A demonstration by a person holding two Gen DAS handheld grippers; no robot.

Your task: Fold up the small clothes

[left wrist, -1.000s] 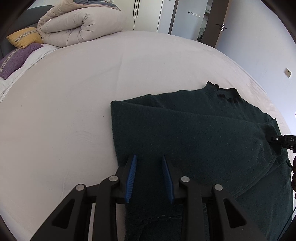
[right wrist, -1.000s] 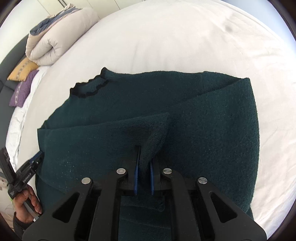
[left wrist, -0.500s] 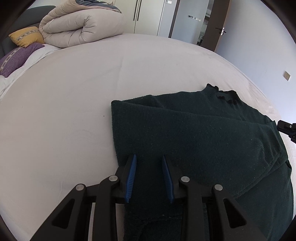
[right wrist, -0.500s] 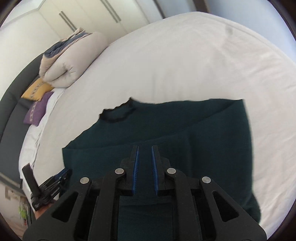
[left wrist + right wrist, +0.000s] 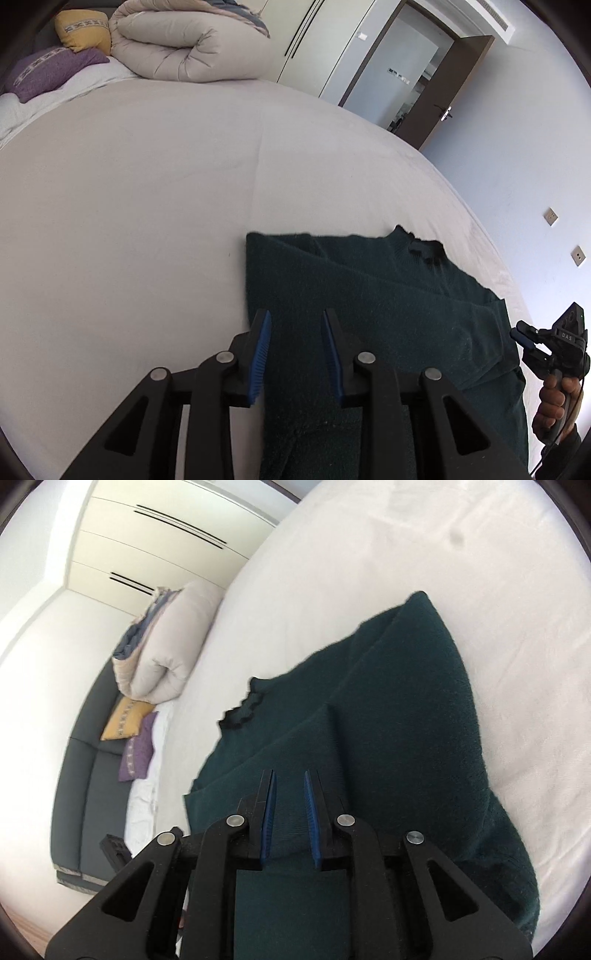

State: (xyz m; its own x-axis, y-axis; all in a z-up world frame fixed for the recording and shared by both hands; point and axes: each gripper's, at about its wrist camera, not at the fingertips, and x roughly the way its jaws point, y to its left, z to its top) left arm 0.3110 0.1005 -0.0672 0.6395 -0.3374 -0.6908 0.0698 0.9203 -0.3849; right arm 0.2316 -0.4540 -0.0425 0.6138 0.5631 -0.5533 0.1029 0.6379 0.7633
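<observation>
A dark green knit sweater (image 5: 373, 317) lies flat on the white bed (image 5: 129, 221), with its black frilled collar (image 5: 424, 251) at the far side and a sleeve folded across its body. My left gripper (image 5: 295, 325) is open and empty above the sweater's left edge. My right gripper (image 5: 290, 786) is open and empty just above the folded sleeve (image 5: 314, 746) of the sweater (image 5: 406, 720). The right gripper also shows at the right edge of the left wrist view (image 5: 524, 341), beside the sweater.
A rolled beige duvet (image 5: 192, 44) with a yellow pillow (image 5: 83, 29) and a purple pillow (image 5: 48, 72) lies at the head of the bed. White wardrobes (image 5: 155, 542) and an open brown door (image 5: 454, 85) stand beyond. A dark grey headboard (image 5: 85, 775) borders the bed.
My right gripper has opened, let go of the sleeve and pulled back off the sweater. The sleeve now lies flat on the body. My left gripper has lifted and tilted up, still open.
</observation>
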